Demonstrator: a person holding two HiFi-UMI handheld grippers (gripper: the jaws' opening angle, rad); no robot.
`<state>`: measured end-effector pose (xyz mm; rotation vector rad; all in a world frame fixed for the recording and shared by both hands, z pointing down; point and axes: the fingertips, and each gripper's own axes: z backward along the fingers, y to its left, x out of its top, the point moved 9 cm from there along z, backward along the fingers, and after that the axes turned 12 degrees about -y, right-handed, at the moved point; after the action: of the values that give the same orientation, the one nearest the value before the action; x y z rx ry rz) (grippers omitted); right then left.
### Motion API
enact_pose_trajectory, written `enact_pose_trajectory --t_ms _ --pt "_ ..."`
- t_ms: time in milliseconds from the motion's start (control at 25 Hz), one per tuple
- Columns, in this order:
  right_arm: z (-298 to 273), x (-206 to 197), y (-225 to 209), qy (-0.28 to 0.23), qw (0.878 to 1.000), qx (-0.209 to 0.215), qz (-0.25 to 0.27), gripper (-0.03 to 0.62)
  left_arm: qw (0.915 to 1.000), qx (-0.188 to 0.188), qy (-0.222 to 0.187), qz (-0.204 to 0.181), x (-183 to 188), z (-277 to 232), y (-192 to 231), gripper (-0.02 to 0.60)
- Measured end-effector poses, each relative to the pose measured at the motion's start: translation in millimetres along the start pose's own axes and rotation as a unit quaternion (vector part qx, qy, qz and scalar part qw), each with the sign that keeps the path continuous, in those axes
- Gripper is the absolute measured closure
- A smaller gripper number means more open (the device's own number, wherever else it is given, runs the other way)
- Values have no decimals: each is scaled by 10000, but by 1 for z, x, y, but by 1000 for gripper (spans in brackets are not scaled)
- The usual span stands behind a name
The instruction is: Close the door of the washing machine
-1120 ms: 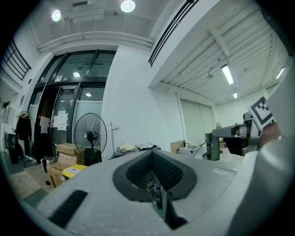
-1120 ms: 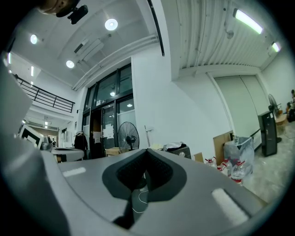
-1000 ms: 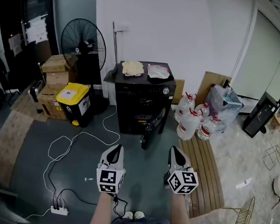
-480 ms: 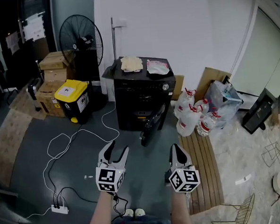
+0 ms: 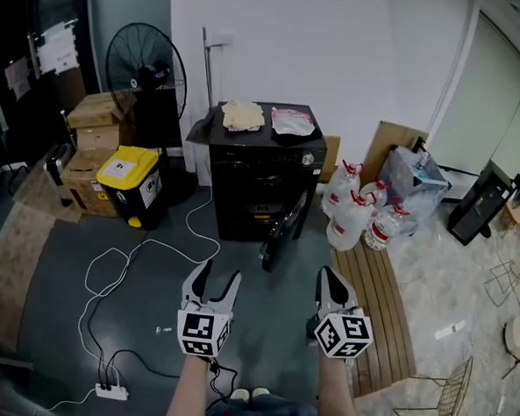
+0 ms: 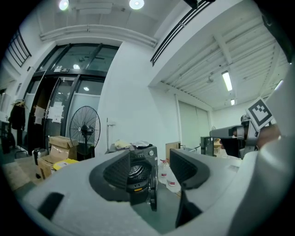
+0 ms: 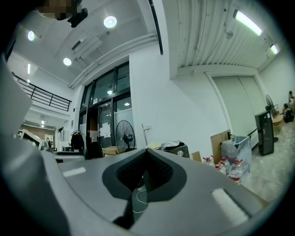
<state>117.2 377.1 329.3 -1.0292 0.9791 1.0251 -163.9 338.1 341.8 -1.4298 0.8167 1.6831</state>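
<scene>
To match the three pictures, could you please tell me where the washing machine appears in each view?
Head view: washing machine upper centre, door ajar.
Left gripper view: low centre.
Right gripper view: only its top, just right of centre.
Shared landmark: the standing fan.

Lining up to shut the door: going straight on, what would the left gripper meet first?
Probably the open door of the washing machine, though depth is unclear; nothing nearer shows. The left gripper has just been opening its jaws, nothing between them.
</scene>
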Motion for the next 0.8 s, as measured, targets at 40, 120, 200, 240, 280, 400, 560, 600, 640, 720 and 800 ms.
enact_pose_trajectory --t_ms 40,120,200,240,280,400,560,600,640,720,800 --pt "0 -2 1 -8 10000 -19 -2 582 10000 -18 1 10 -2 -1 2 325" --pt "-2 -7 2 -28 10000 -56 -12 582 10000 -59 10 27 -7 -4 6 325" --pt "-7 -12 1 -10 10000 -79 -15 582 9999 -89 44 43 -13 -10 11 325" --pt "-10 -15 0 17 10000 -96 -15 582 9999 -100 69 58 -16 -14 13 325" --pt "-14 -18 -3 46 9999 -126 -19 582 9999 -113 95 79 -18 -18 16 325" --pt "-27 -24 -14 102 9997 -233 -35 582 9997 -145 163 141 -28 -35 20 325" --pt "-61 -36 -35 160 9995 -266 -34 582 9993 -155 278 202 -48 -71 28 325" --pt "-73 -41 -42 178 9995 -255 -40 582 9992 -153 292 206 -53 -83 31 325" --pt "-86 -47 -50 197 9995 -235 -46 582 9992 -143 296 206 -59 -96 34 325" --pt "-114 -61 -66 235 9995 -178 -73 582 9993 -92 304 198 -72 -123 41 324" --pt "-148 -71 -86 264 9995 -121 -101 582 9993 -25 336 177 -83 -155 50 324"
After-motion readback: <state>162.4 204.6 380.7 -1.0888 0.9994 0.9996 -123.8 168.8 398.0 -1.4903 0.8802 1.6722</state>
